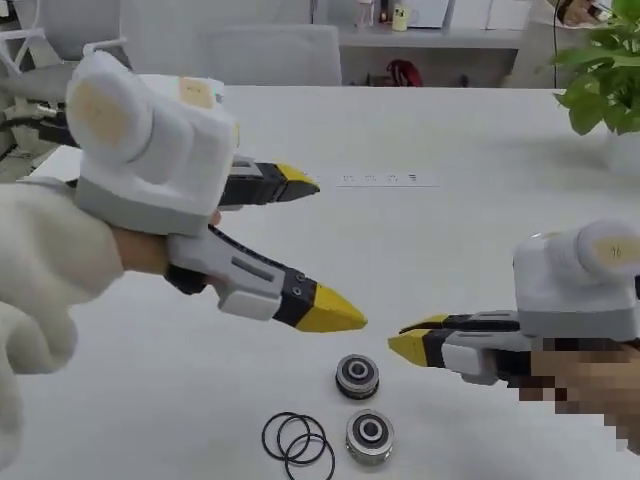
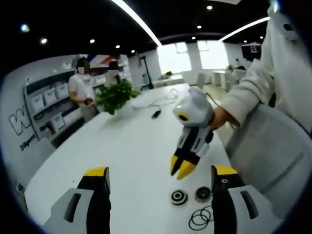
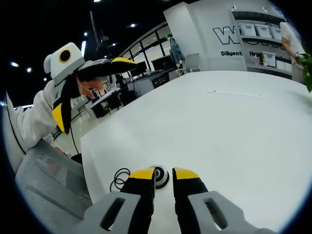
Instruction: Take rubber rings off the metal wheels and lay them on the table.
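Two metal wheels lie near the table's front edge. The farther wheel (image 1: 357, 376) has a dark rubber ring round its rim; the nearer wheel (image 1: 369, 437) looks bare and silver. Three loose black rings (image 1: 297, 440) lie overlapped left of it. My left gripper (image 1: 320, 250) hangs above and left of the wheels, jaws wide open and empty. My right gripper (image 1: 408, 340) points in from the right, just above the ringed wheel, jaws almost together with nothing between. The right gripper view has that wheel (image 3: 161, 176) just past the fingertips (image 3: 144, 174) and the rings (image 3: 118, 179) beside it.
The white table (image 1: 450, 240) stretches far beyond the wheels. A potted plant (image 1: 605, 80) stands at the back right corner. Grey chairs (image 1: 270, 50) line the far side. Two people (image 2: 80, 92) stand by shelves, and a cable (image 2: 156, 105) lies on the table.
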A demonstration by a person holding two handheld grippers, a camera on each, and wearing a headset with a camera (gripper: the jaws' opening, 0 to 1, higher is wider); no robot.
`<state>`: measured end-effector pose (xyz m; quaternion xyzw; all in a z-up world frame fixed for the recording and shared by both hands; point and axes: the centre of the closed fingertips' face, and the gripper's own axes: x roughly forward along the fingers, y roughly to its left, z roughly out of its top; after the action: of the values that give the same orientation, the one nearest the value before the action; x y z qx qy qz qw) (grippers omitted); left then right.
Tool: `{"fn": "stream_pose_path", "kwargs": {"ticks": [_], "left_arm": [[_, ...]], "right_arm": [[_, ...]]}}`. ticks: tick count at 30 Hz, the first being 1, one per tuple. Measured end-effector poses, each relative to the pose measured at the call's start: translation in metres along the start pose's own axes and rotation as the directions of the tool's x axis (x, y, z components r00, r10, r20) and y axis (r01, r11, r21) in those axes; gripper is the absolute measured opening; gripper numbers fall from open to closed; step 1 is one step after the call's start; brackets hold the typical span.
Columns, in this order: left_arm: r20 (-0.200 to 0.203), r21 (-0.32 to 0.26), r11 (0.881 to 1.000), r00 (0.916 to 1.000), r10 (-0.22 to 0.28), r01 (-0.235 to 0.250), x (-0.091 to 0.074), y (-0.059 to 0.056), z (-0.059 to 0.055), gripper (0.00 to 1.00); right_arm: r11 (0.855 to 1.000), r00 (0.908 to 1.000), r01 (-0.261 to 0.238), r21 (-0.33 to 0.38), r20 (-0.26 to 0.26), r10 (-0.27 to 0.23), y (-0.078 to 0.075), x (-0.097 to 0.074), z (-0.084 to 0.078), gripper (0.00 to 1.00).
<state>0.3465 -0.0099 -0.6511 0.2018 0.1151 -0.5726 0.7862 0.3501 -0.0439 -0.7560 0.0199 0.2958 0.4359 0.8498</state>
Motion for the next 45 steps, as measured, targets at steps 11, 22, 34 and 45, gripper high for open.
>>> {"fn": "stream_pose_path", "kwargs": {"ticks": [11,22,34,45], "left_arm": [[-0.009,-0.081,0.995,0.9977,-0.067,0.066,0.024,-0.027,-0.042,0.81],[-0.006,-0.13,0.992,1.0,-0.002,0.001,0.039,-0.019,-0.073,0.62],[-0.055,-0.154,0.988,0.9984,-0.015,0.007,0.052,-0.028,-0.097,0.4],[-0.078,-0.189,0.982,0.9969,-0.001,-0.014,0.062,-0.03,-0.109,0.25]], "right_arm": [[1.0,0.999,-0.008,-0.012,-0.043,0.007,0.003,0.004,-0.012,0.11],[0.999,0.9947,-0.029,-0.035,-0.1,0.026,0.006,0.01,-0.027,0.12],[0.996,0.9877,-0.038,-0.078,-0.154,0.026,0.007,0.017,-0.041,0.16],[0.993,0.9841,-0.043,-0.109,-0.176,0.023,0.01,0.025,-0.05,0.2]]}}
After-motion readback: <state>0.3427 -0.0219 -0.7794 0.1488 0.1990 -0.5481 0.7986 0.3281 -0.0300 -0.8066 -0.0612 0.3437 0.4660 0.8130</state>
